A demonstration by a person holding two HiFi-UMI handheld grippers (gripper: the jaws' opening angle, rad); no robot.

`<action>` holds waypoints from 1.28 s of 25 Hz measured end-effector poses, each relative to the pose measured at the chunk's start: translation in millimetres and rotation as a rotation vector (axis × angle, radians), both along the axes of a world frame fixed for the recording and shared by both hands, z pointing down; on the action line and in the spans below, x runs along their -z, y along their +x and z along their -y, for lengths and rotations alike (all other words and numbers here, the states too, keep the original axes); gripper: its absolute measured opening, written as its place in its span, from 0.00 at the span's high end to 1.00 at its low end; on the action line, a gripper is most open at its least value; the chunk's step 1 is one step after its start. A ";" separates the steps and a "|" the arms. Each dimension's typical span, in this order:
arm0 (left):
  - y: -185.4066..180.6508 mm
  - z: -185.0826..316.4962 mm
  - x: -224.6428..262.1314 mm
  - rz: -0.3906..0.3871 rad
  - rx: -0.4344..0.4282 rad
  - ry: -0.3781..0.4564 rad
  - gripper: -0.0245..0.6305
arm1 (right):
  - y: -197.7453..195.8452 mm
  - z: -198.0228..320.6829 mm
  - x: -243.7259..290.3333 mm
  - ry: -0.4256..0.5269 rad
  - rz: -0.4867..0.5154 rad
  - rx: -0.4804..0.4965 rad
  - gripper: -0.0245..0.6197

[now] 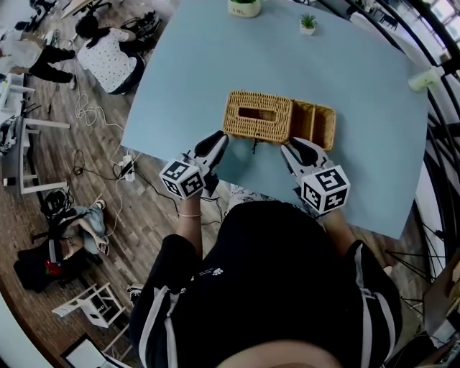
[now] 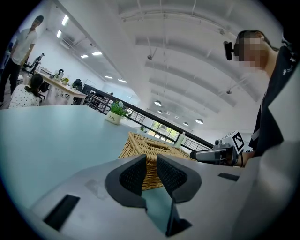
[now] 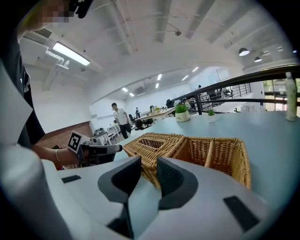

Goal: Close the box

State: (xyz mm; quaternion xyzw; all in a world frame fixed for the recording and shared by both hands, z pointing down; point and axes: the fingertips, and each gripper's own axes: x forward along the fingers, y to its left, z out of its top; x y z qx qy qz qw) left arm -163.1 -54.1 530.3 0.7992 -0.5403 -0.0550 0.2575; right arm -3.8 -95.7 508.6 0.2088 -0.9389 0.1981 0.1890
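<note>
A woven wicker box (image 1: 259,115) lies on the light blue table (image 1: 187,79). Its slotted lid part is on the left, and an open compartment (image 1: 318,123) adjoins it on the right. My left gripper (image 1: 219,138) sits just off the box's front left corner. My right gripper (image 1: 287,147) sits just off the front right. Each has its jaws a narrow gap apart with nothing between them. In the left gripper view the box (image 2: 145,144) shows past the gripper (image 2: 151,160). In the right gripper view the box (image 3: 152,142) lies just beyond the gripper (image 3: 148,161).
Two small potted plants (image 1: 244,6) (image 1: 307,23) stand at the table's far edge, and a pale bottle (image 1: 425,77) at the far right. The near table edge runs right under both grippers. People sit and stand at desks to the left, over a floor with cables.
</note>
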 end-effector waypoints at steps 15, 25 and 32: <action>6.8 -13.3 33.7 0.084 0.046 0.082 0.89 | 8.4 5.2 34.3 0.025 0.140 -0.061 0.96; 30.2 -17.5 71.6 0.126 0.015 0.172 0.93 | 15.2 7.1 62.9 0.078 0.220 -0.064 0.96; 37.7 -16.6 83.1 0.130 0.013 0.188 0.93 | 13.6 2.9 68.3 0.083 0.236 -0.042 0.96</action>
